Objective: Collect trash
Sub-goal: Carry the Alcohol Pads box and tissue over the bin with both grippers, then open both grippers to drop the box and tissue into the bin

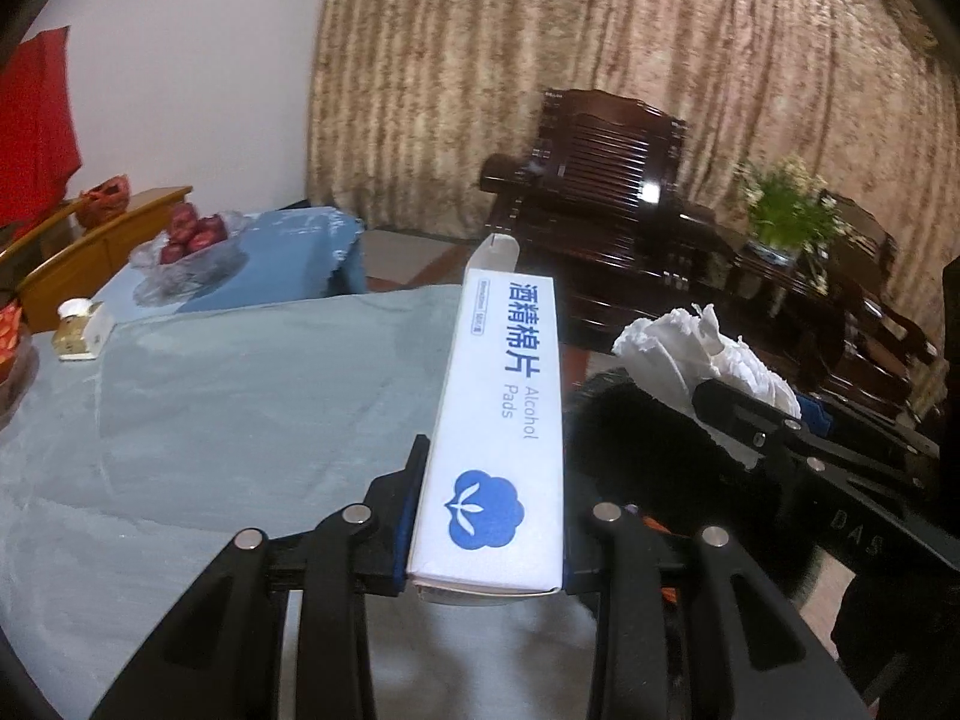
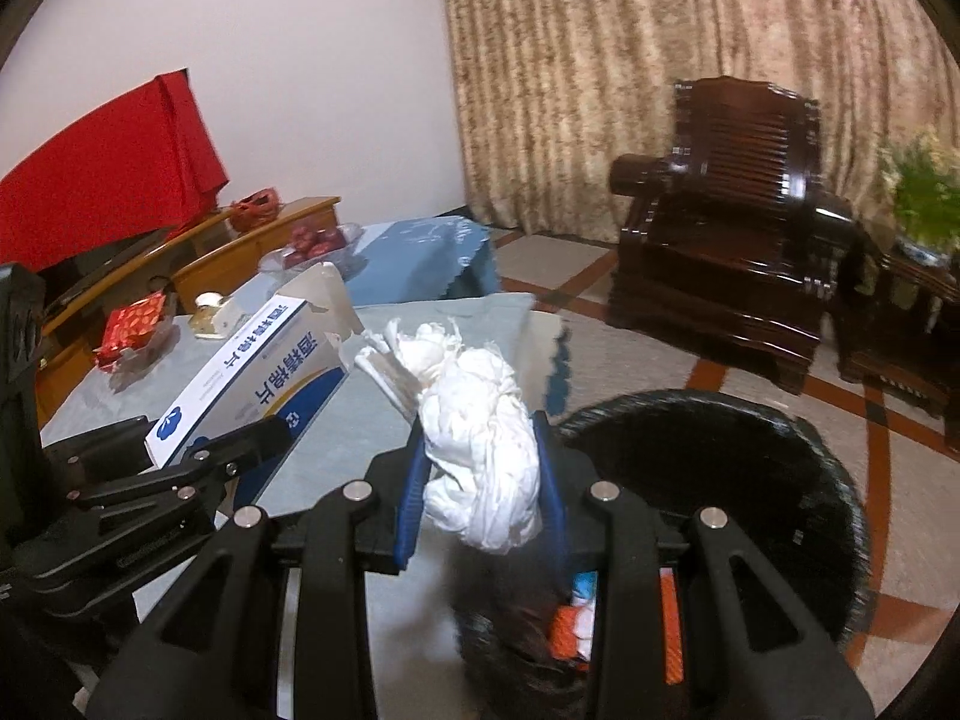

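Holding trash over the table edge: left gripper (image 1: pixel 486 516) pinches the alcohol-pad box (image 1: pixel 504 408), right gripper (image 2: pixel 483 480) pinches crumpled tissue (image 2: pixel 480 438). Both remain undeposited; the black bin (image 2: pixel 720 480) waits just below, already containing scraps.

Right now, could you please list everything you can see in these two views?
Alcohol pads box: one, white and blue, held in left gripper.
Crumpled tissue: one, white, held in right gripper.
Trash bin: one, black, floor beside table.
Table cloth: one, grey-blue, on table.
Apple bowl: one, clear, red apples, far table.
Armchair: one, dark wood, by curtain.
Plant: one, green, side table.
Left gripper: black, closed on box.
Right gripper: black, closed on tissue.
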The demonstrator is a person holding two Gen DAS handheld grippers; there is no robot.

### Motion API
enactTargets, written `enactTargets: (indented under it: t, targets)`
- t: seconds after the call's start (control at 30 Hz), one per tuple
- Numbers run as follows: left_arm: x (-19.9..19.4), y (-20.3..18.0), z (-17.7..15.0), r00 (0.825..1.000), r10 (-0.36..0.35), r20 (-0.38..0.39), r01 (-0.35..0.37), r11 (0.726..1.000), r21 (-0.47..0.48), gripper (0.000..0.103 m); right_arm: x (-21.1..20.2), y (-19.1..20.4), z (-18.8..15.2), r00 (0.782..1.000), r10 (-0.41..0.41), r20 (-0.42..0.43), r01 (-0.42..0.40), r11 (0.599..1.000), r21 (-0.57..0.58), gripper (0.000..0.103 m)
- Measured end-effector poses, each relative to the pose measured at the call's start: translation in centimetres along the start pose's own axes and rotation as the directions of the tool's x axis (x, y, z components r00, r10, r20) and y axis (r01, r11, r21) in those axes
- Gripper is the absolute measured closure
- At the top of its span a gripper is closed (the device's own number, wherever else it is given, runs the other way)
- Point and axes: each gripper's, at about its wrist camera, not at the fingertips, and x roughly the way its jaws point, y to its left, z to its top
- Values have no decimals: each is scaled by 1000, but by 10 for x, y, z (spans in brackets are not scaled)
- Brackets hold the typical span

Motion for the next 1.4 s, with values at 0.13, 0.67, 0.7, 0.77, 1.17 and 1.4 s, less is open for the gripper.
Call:
enactTargets:
  t: [0.13, 0.67, 0.7, 0.77, 1.17, 1.4]
  targets:
    - [3, -25, -2, 999, -36, -4, 36, 999, 28, 70, -16, -22, -10, 999, -46, 5, 46, 999, 19, 72]
    - [45, -102, -22, 986, -154, -59, 160, 980, 114, 70, -26, -99, -42, 981, -191, -32, 193, 977, 87, 72]
    - [50, -106, -23, 985, -160, -67, 167, 979, 121, 70, -23, -104, -44, 979, -201, -41, 204, 975, 87, 72]
    - [59, -113, -26, 983, -168, -73, 177, 976, 127, 70, -18, -112, -48, 975, -215, -53, 219, 972, 90, 72]
    - [111, -137, -33, 978, -166, -129, 185, 970, 159, 70, 20, -155, -75, 958, -247, -147, 266, 955, 129, 69]
    - [118, -138, -33, 975, -171, -144, 192, 969, 154, 58, 29, -161, -81, 948, -273, -165, 295, 947, 126, 31]
